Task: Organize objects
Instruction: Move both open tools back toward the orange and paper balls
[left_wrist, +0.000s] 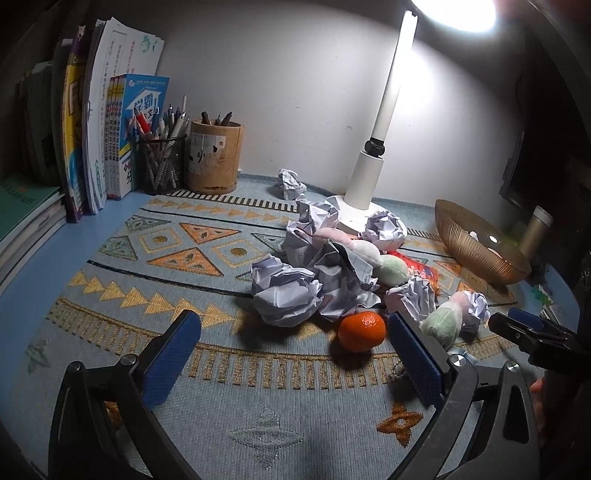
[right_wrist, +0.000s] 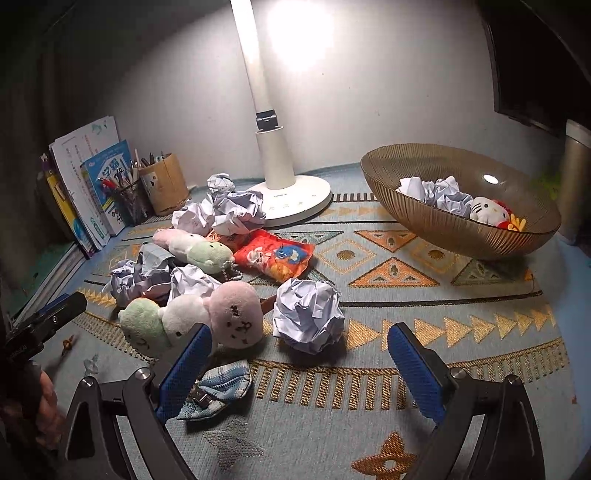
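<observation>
Several crumpled paper balls (left_wrist: 284, 293) lie piled on the patterned mat with an orange tangerine (left_wrist: 362, 330), plush toys (left_wrist: 441, 321) and a red snack packet (right_wrist: 275, 254). My left gripper (left_wrist: 293, 354) is open and empty, just short of the pile, its right finger beside the tangerine. My right gripper (right_wrist: 297, 363) is open and empty; a paper ball (right_wrist: 308, 315) sits just beyond its fingers and a pink, white and green plush (right_wrist: 195, 319) lies by the left finger. A gold bowl (right_wrist: 458, 229) holds crumpled paper and a Hello Kitty plush (right_wrist: 487, 212).
A white lamp (right_wrist: 275, 166) stands at the back centre. Books (left_wrist: 92, 140), a mesh pen cup (left_wrist: 160, 162) and a wooden pen holder (left_wrist: 214, 158) line the back left. A plaid bow (right_wrist: 218, 389) lies by my right gripper. A metal flask (left_wrist: 535, 230) stands far right.
</observation>
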